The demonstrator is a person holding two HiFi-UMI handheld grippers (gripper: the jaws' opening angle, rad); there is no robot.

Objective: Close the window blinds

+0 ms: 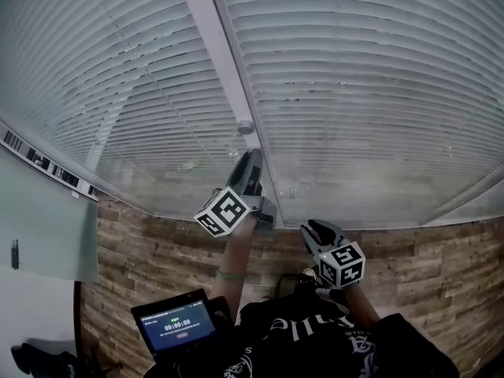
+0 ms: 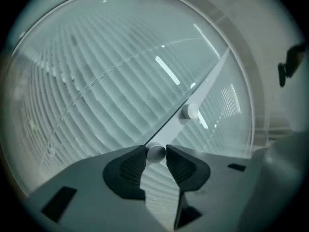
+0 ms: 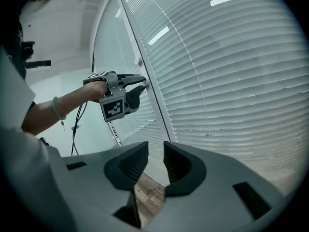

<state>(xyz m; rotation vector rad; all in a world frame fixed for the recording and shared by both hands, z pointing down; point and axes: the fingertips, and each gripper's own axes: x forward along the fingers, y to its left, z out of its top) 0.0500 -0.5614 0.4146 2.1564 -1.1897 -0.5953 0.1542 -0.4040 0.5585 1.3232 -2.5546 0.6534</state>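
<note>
White slatted blinds [image 1: 354,93] fill the window on both sides of a white post [image 1: 211,34] that runs up the middle of it; their slats lie level and close together.

Well to the left of the post, a pale panel [image 1: 39,227] leans at the edge of the window. Lower down, a small tablet [image 1: 176,322] with a lit screen sits near the person's body. Under the window, left and right of the post, the wall is clad in brown wooden planks [image 1: 441,258].

At the post itself, the left gripper [image 1: 252,160] is raised on an outstretched bare arm with a green band [image 1: 230,275] round the wrist. Its tips are right against the post. The left gripper view shows its two dark fingers [image 2: 129,166] pressed on either side of a small round knob [image 2: 155,152] that juts from the post. A second knob [image 2: 189,111] of the same kind sits further up the post, free of the gripper.

Just right of the post and lower, near the person's chest, the right gripper [image 3: 155,153] hangs clear of the window. Its fingers stand a little apart with nothing between them; through the gap only the plank floor and the foot of the blinds show.
</note>
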